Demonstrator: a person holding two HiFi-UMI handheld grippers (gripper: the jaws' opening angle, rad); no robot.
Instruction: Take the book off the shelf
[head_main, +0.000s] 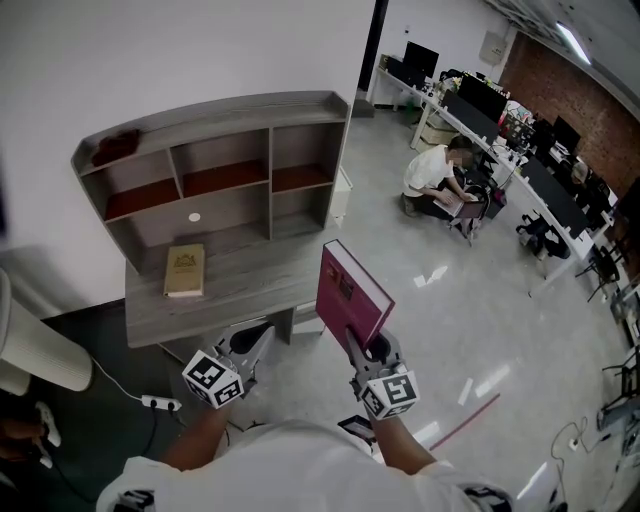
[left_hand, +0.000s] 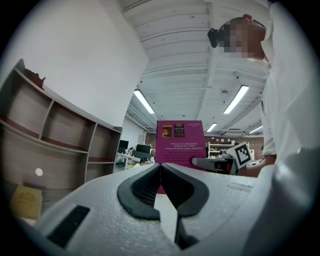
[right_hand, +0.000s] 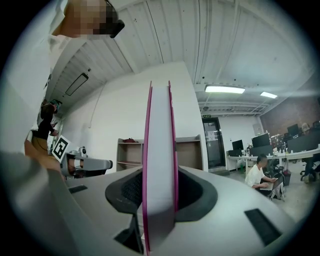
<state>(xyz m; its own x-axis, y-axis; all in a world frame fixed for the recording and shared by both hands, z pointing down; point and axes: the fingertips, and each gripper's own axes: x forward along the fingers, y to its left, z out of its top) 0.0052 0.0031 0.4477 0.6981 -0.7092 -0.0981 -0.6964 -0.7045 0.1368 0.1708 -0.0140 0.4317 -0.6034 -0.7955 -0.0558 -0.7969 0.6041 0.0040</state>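
The right gripper (right_hand: 159, 172) was clamped on the book (head_main: 352, 290), a magenta hardback. Its jaws stood partly apart, with a pad pressed flat on each cover near the lower edge. The book rose upright out of the jaws, with its page edges turned toward that gripper's camera. In the head view the book was in the air off the front right corner of the bench (head_main: 230, 305). It was well clear of the shelf (head_main: 215, 150) and touched neither.

The left gripper (left_hand: 160, 166) had its jaws closed on each other, with nothing between them. It hung low by the bench's front edge, just left of the right gripper and apart from it. From its view the book's back cover showed just beyond its tips, a little to the right, with no contact.

A tan book (head_main: 185, 270) lay flat on the bench under the shelf's left compartments, well apart from both grippers. Far off to the right, a person (head_main: 437, 178) crouched on the floor beside a row of desks.
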